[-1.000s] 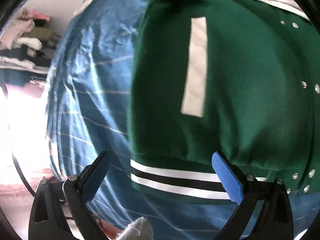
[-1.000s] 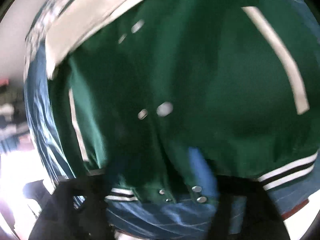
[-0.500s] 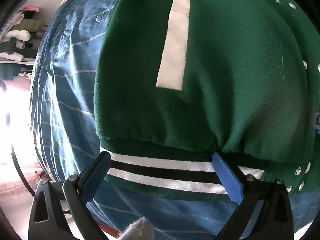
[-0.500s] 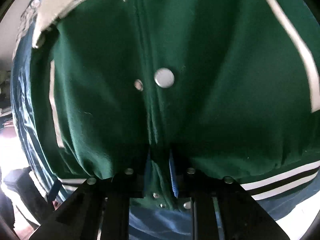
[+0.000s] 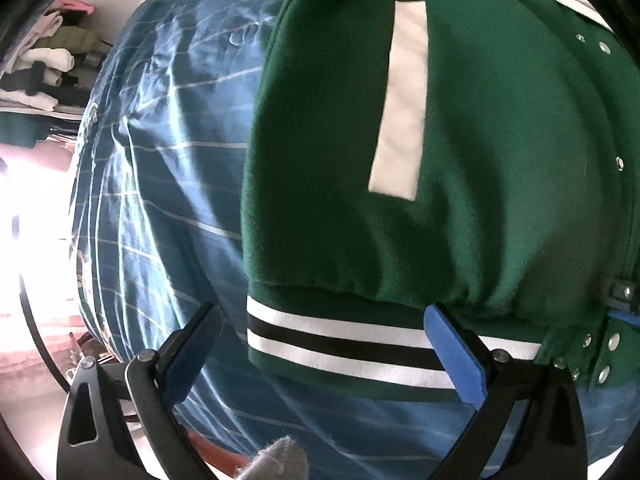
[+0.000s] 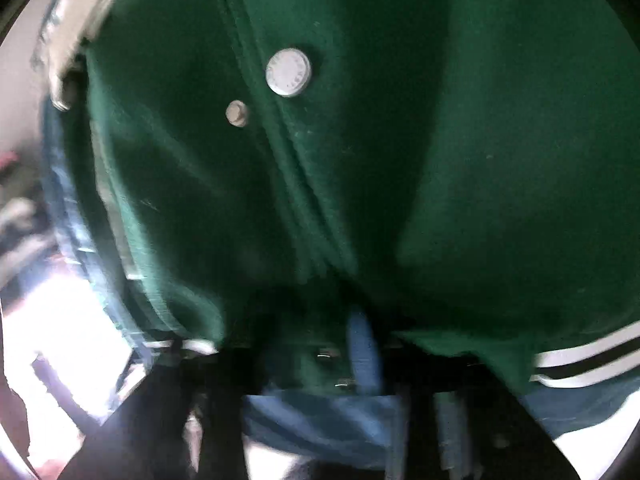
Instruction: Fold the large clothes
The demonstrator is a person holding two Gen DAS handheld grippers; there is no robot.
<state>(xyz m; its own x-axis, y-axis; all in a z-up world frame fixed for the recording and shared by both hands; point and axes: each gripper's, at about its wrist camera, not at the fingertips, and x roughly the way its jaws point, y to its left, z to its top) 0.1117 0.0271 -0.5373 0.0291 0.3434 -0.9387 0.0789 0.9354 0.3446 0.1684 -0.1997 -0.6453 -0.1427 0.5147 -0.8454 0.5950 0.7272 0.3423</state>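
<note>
Two tools work at the lower edge of one dark green fleece varsity jacket [image 5: 460, 128] spread flat on a bed under a blue quilt with thin white stripes [image 5: 160, 168].

At the far left of the left wrist view, a rack of folded and hung clothes [image 5: 48, 56] stands against a pale wall, with glaring light below it that washes out the floor. The quilt fills the ground from there to the jacket's left side seam.

The left tool [image 5: 320, 352] points forward and down at the jacket's ribbed hem with white and black stripes [image 5: 340, 340]. Its jaws stand wide apart: the left blue-padded finger [image 5: 188, 356] lies over bare quilt just beside the jacket's corner, the right one [image 5: 454, 354] rests over the hem band, and nothing is pinched between them. A long white pocket welt [image 5: 400, 100] runs up the green panel ahead, and silver snaps [image 5: 604, 46] line the front opening at the right edge.

The right wrist view is blurred and close. The right tool [image 6: 352, 356] sits low at the jacket's front edge, its blue pads drawn together with green cloth bunched between them, so it grips the jacket near the hem. A large round silver snap button [image 6: 288, 72] and its smaller mate sit above on the placket, and the striped hem shows again at the right.
</note>
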